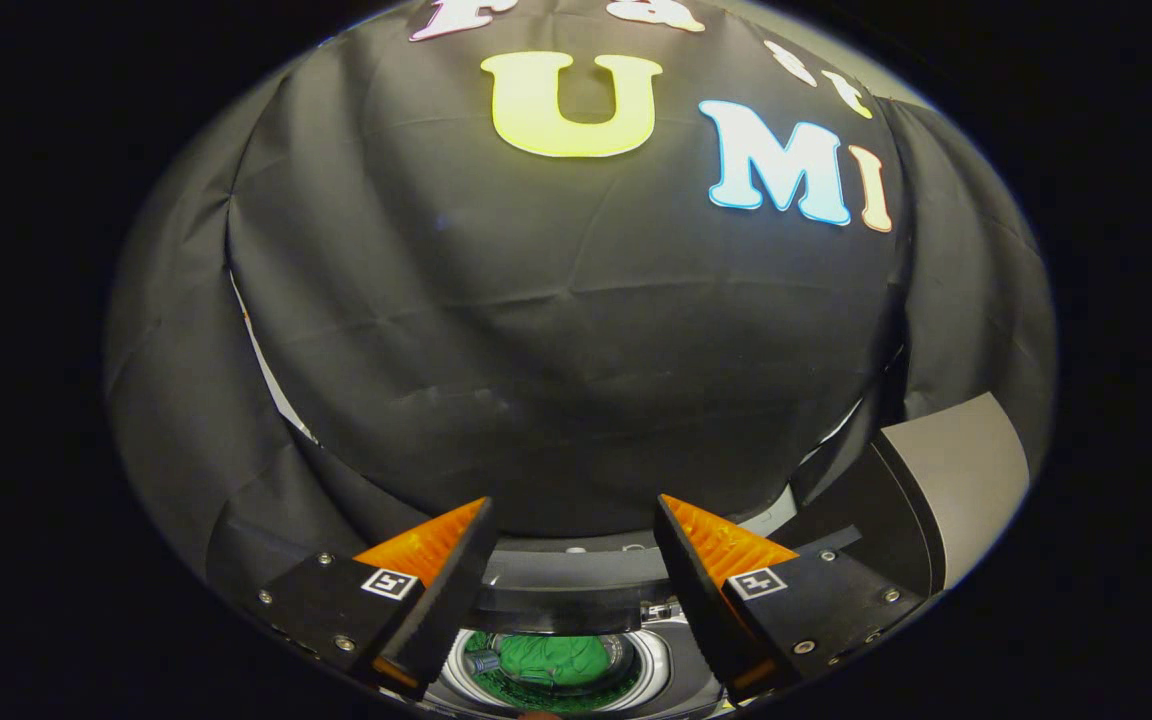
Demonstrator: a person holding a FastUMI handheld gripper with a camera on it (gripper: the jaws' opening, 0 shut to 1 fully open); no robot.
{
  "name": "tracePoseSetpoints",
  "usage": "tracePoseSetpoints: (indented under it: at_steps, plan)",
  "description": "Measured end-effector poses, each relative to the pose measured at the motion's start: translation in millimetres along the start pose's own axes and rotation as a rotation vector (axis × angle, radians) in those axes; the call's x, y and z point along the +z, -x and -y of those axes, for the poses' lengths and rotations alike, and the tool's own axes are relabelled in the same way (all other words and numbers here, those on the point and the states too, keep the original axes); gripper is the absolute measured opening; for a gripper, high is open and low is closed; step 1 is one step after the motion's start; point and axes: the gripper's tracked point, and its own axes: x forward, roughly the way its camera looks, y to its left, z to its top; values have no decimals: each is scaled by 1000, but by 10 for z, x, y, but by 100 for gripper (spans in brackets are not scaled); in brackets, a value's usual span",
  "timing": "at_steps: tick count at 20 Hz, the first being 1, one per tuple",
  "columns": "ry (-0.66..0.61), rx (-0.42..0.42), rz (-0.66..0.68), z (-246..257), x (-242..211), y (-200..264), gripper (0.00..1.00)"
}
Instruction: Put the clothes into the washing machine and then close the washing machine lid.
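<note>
No word, brand or number can be read here. The only signs are two small square black-and-white coded markers (388, 583), one on each finger mount of the gripper (573, 500), whose fingers stand spread apart, holding nothing.

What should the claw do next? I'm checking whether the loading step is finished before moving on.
Probably swing toward the raised lid and start pushing it down. The green clothes already lie inside the washing machine drum, below and between the fingers, and the claw is open and holds nothing, so closing looks like what remains.
</note>
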Motion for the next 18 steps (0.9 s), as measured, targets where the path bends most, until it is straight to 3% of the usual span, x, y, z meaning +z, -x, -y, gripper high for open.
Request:
tracePoseSetpoints:
  at_steps: [10, 18]
  plan:
    - [6, -2, 48, 6, -219, 235, 97]
    - [-6, 1, 32, 44, -785, 442, 97]
